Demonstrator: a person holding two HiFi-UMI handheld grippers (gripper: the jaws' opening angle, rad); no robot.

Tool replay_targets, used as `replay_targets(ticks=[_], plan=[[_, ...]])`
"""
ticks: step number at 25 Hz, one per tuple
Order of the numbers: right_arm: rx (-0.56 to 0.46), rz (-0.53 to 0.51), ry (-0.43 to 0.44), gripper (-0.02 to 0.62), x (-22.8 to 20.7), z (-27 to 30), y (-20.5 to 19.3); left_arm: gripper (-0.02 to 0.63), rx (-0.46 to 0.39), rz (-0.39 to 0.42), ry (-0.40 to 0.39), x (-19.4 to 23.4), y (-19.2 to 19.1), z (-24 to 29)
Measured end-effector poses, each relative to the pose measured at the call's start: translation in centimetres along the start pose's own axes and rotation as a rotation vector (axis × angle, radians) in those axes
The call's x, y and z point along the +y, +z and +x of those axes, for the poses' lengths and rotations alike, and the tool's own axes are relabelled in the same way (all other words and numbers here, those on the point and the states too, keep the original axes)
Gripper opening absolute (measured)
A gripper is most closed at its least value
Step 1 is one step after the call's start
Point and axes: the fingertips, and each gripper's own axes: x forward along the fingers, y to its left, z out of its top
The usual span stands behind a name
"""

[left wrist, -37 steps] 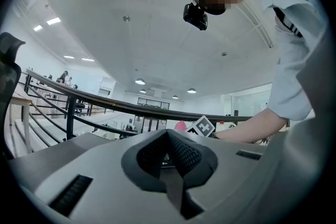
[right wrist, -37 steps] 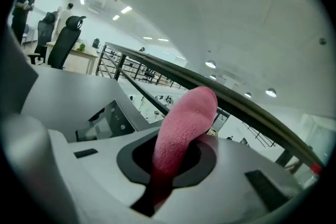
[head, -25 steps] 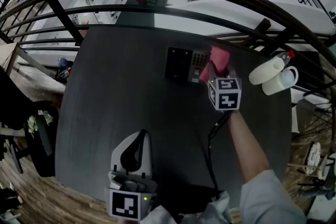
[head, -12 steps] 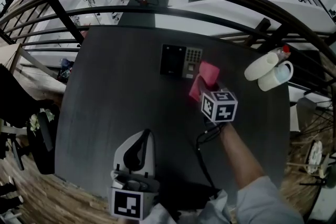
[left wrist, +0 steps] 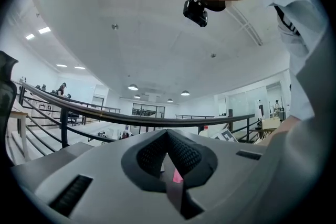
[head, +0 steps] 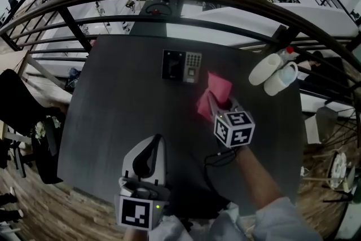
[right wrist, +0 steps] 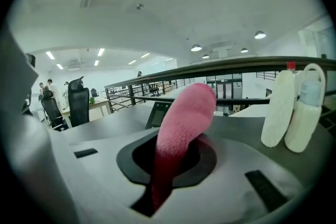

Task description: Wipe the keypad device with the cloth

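Seemingly mid-wipe, clamping cloth [head: 213, 96] in right gripper [head: 218, 104] near keypad device [head: 181, 66], left gripper [head: 153, 144] closed empty; next, pressing cloth onto it.

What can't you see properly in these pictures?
- Keypad device buttons: too small to read in the head view.
- Its button side, right gripper view: hidden behind the cloth.
- Any dirt on it: too small to tell in either view.
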Motion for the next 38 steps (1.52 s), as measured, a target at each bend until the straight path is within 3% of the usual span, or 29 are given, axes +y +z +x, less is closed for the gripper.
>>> replay_targets(ticks=[9, 22, 31, 38], plan=[[-0.081, -0.045, 0.035, 0.031, 0.1, -9.3, 2.6, 0.003, -0.039, 0.040, 0.011, -5.1, 2.1, -1.9], [-0.294, -0.092, 0.101, 0.031, 2.7, -22.0, 6.8, 0.003, -0.069, 0.066, 0.054, -10.6, 4.3, -5.4], [-0.335, -0.199, 0.120, 0.031, 3.8, -27.5, 6.1, 0.003, -0.121, 0.088, 0.064, -14.3, 6.0, -7.0], [-0.365, -0.150, 0.117, 0.031, 3.4, -30.1, 5.7, 0.003, -0.138, 0.123, 0.063, -15.8, 6.7, -7.7]])
